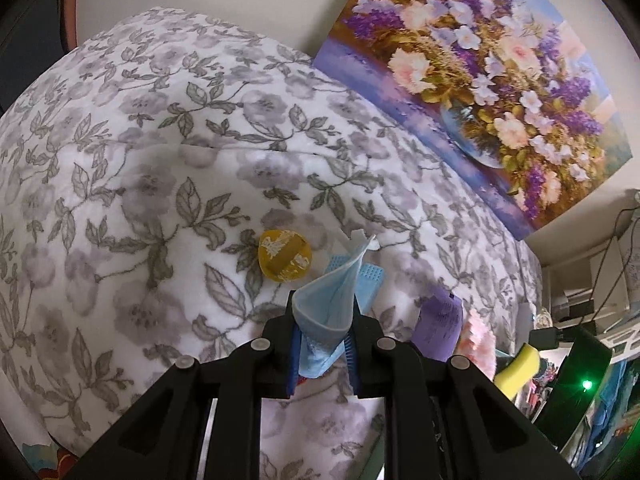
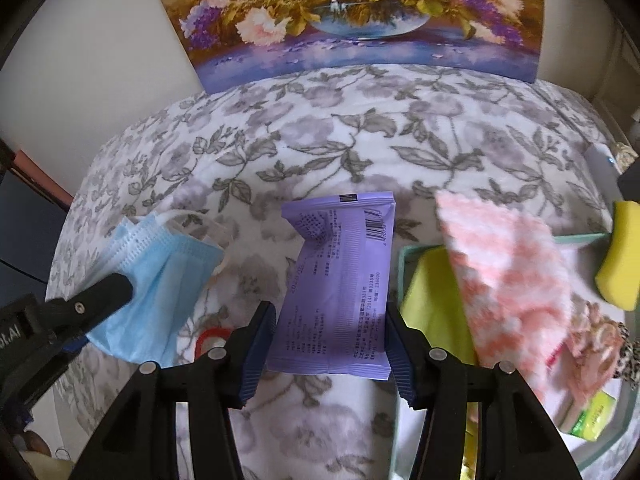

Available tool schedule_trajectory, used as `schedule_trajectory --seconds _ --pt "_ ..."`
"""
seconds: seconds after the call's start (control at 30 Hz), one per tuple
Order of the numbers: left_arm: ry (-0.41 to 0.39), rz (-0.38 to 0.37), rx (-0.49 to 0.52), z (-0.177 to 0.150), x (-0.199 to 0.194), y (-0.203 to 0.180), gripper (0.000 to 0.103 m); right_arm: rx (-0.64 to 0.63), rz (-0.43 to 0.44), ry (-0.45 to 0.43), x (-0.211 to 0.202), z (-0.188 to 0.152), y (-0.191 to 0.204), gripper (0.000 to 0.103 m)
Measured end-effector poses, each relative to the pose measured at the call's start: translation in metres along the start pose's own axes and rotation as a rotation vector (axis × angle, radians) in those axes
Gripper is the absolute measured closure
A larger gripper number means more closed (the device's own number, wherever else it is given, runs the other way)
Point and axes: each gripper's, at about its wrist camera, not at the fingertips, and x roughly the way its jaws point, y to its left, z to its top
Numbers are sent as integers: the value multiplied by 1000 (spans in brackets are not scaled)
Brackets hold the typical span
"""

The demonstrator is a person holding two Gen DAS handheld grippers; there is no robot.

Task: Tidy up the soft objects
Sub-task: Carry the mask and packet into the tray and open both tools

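My left gripper is shut on a crumpled blue face mask, which it holds above the flowered blanket. From the right wrist view the same mask hangs from the left gripper at the left. My right gripper is shut on a purple packet, its blue pads pressing both long edges, and the packet is clear of the blanket. A pink-and-white cloth lies just right of it, over a teal tray.
A round yellow object and a light blue piece lie on the blanket beyond the mask. The tray holds a yellow-green cloth. A yellow sponge sits at its far side. A flower painting leans on the wall behind.
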Motion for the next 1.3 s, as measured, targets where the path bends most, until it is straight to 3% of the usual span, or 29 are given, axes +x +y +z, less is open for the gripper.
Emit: schedule_trajectory --seconds 0.47,0.77,0.97,1.17,1.3 --pt "-95 -41 74 -23 -52 -21 84 47 -1 -72 -67 -27 -30 47" --pt "-117 -76 162 -51 -70 -50 84 81 -17 -127 -106 -46 -52 47" --pt "-91 -115 232 -68 -69 -75 84 157 -76 -119 -110 -46 -96 47" --pt "-56 -154 301 -83 -61 -104 84 278 -211 -112 -111 -48 -157 47" --pt "-28 -199 345 -97 -55 -125 84 367 -205 -101 -113 -52 -193 47"
